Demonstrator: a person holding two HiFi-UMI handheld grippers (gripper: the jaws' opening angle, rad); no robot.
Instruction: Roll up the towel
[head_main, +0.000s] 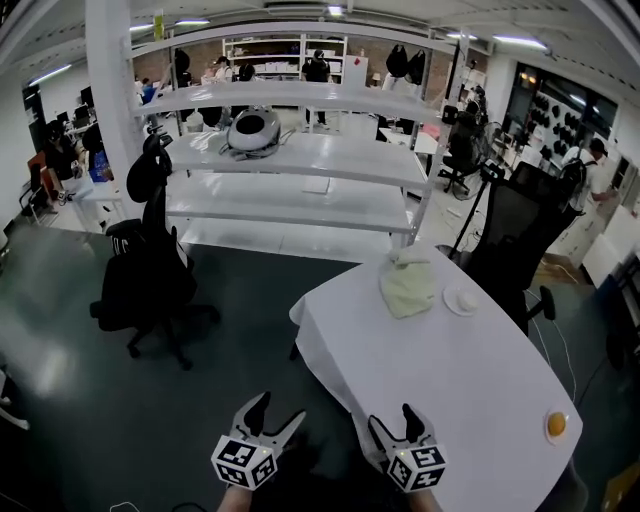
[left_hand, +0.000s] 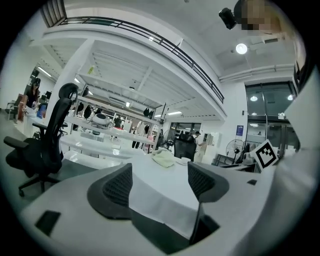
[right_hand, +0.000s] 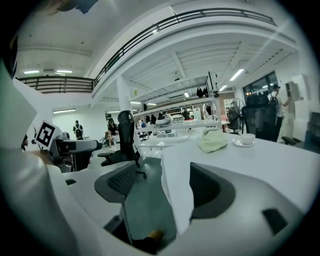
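Note:
A pale green towel (head_main: 408, 286) lies crumpled at the far end of the white-clothed table (head_main: 470, 370); it also shows small in the left gripper view (left_hand: 164, 158) and the right gripper view (right_hand: 212, 141). My left gripper (head_main: 271, 412) hangs open over the dark floor, left of the table's near corner. My right gripper (head_main: 394, 421) is open at the table's near edge. Both are far from the towel and hold nothing. In each gripper view the jaws stand apart, left gripper (left_hand: 159, 182), right gripper (right_hand: 162, 181).
A white cup on a saucer (head_main: 462, 299) sits right of the towel. An orange item on a small plate (head_main: 556, 426) lies near the table's right edge. Black office chairs stand at left (head_main: 150, 260) and behind the table (head_main: 515, 240). White shelving (head_main: 300, 150) fills the background.

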